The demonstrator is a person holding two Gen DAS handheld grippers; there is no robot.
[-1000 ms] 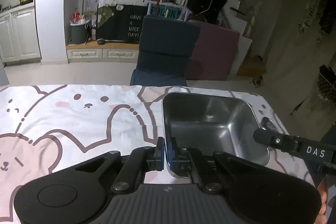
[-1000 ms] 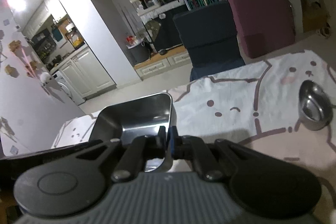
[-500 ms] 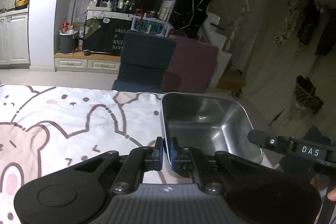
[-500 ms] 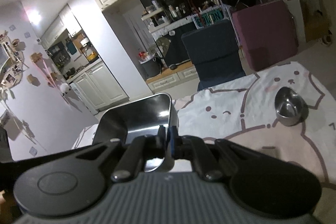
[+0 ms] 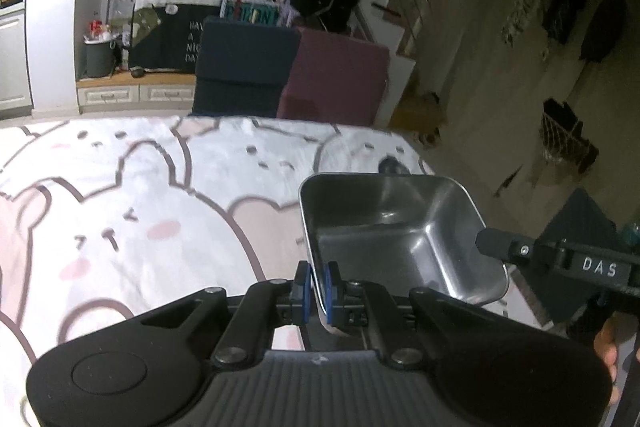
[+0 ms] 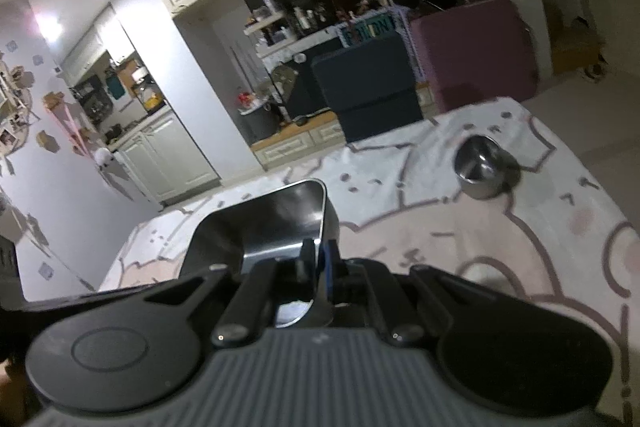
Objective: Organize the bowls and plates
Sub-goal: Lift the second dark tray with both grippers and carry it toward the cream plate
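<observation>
Over the bear-print tablecloth (image 5: 160, 195), a square stainless steel tray (image 5: 396, 231) is pinched by both rims, left gripper (image 5: 316, 281) and right gripper (image 6: 320, 259) clamped on opposite walls. Stiff, light, probably slippery, so rim holds seem wise. A small round steel bowl (image 6: 484, 169) sits well apart.

Both wrist cameras sit close behind their own fingers, looking forward over the patterned tablecloth (image 5: 140, 195) toward the kitchen alcove, sharing the square steel pan (image 5: 392, 227) and dark chair (image 6: 368, 87).
</observation>
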